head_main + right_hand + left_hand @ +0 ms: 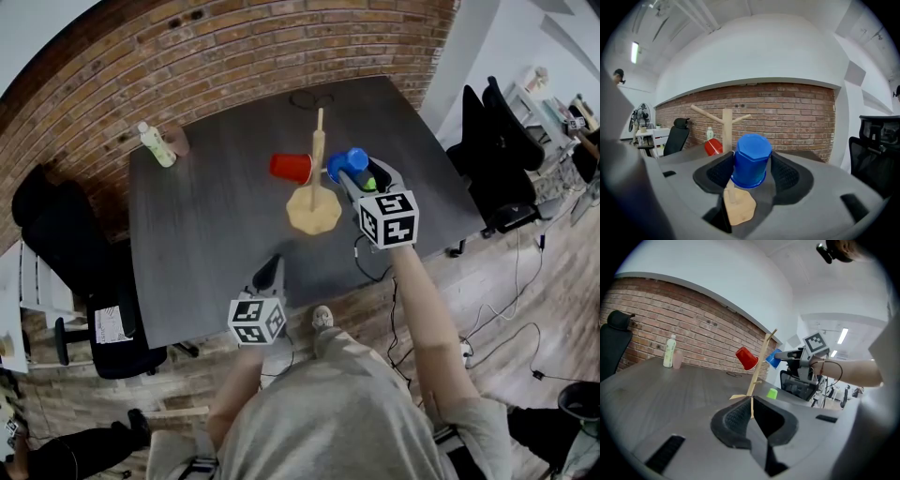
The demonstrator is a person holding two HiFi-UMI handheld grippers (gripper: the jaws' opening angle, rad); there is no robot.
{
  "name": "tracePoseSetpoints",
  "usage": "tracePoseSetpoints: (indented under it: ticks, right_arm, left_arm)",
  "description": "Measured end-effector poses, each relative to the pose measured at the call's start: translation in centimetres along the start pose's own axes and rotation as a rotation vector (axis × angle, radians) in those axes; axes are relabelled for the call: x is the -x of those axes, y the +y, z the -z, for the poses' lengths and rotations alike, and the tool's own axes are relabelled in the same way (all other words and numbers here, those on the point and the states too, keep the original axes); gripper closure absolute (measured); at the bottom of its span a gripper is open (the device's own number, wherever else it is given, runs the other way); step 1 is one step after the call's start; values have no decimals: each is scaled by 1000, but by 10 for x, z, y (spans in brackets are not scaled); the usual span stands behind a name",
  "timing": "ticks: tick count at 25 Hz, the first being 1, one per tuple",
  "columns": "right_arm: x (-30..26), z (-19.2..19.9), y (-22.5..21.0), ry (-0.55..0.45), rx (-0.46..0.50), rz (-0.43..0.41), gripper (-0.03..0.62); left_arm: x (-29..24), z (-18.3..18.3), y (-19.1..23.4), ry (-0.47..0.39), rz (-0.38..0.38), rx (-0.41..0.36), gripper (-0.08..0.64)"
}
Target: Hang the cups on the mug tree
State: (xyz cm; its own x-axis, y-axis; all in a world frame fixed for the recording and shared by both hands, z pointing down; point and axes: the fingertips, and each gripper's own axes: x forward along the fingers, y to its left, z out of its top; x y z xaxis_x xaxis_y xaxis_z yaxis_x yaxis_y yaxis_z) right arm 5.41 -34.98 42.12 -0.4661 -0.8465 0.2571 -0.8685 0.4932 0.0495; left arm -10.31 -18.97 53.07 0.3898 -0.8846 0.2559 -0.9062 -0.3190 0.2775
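**Head view:** A dark grey table (216,225) is seen from above. A curved brick wall (187,37) lies beyond its far edge, and wood-look floor (506,300) w/ loose cables lies to the right. 1 black office chair (56,234) stands at the left and 2 more at the right. A bottle (157,145) and a pale cup (178,141) are set together at the far left corner. A thin cable loop (311,97) lies at the far edge.

The mug tree (316,202) stands upright near the table's middle. 1 red cup (292,168) is hung on a peg left of the post, its long axis roughly level and its mouth toward the post. The blue cup (349,157) is held just right of the post by the right gripper (354,174). A green cup (368,181) is partly hidden under that gripper. The left gripper (271,267) is held over the near edge, well apart from the tree.

**Left gripper view:** The jaws are seen pressed together w/ nothing between them. The tree is straight ahead, w/ the red cup left of the post and the blue cup right of it. The green cup sits on the table near the base.

**Right gripper view:** The jaws are clamped on the blue cup's sides. The cup is upside down, closed end up, mouth down, long axis approx. upright. The post and base are just behind and below it. Contact w/ the post can't be told. No cup's inside is shown.
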Motion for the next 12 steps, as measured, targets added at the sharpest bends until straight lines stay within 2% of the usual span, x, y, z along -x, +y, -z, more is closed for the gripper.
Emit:
tracePoseSetpoints:
  ticks: [12]
  right_arm:
    - [3,19,4,34,-1,-12,328]
  left_arm:
    - [-8,-9,0,-6,14,-12,545]
